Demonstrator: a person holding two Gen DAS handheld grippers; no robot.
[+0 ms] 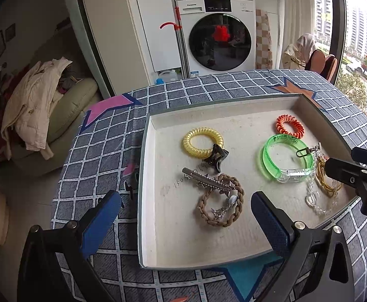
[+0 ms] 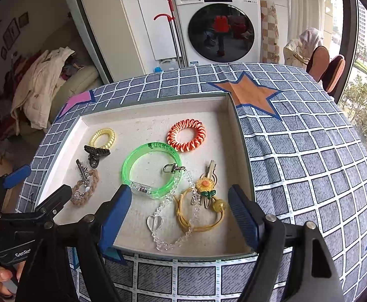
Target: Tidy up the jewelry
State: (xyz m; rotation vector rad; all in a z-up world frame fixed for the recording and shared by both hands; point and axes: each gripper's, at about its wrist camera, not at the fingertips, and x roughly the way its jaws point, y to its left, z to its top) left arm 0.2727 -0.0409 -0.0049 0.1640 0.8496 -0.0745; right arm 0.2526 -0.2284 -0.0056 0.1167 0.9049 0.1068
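Observation:
A shallow white tray (image 1: 155, 123) (image 2: 236, 115) holds the jewelry: a yellow coil ring (image 1: 203, 142) (image 2: 102, 137), an orange coil ring (image 1: 289, 125) (image 2: 186, 134), a green bangle (image 1: 288, 161) (image 2: 151, 170), a braided brown band (image 1: 220, 198) (image 2: 85, 188), a silver clip (image 1: 206, 178), a dark claw clip (image 1: 216, 157) (image 2: 96, 153), a clear bead chain (image 2: 168, 216), a yellow cord band (image 2: 198, 216) and a sunflower clip (image 2: 204, 185). My left gripper (image 1: 186, 224) is open over the tray's near left. My right gripper (image 2: 179, 216) is open above the bead chain and cord band, empty.
The tray lies on a table with a grey checked cloth (image 2: 309, 163). A small black clip (image 1: 130, 185) lies on the cloth left of the tray. A washing machine (image 1: 218, 32) stands behind, a sofa with clothes (image 1: 44, 115) at the left.

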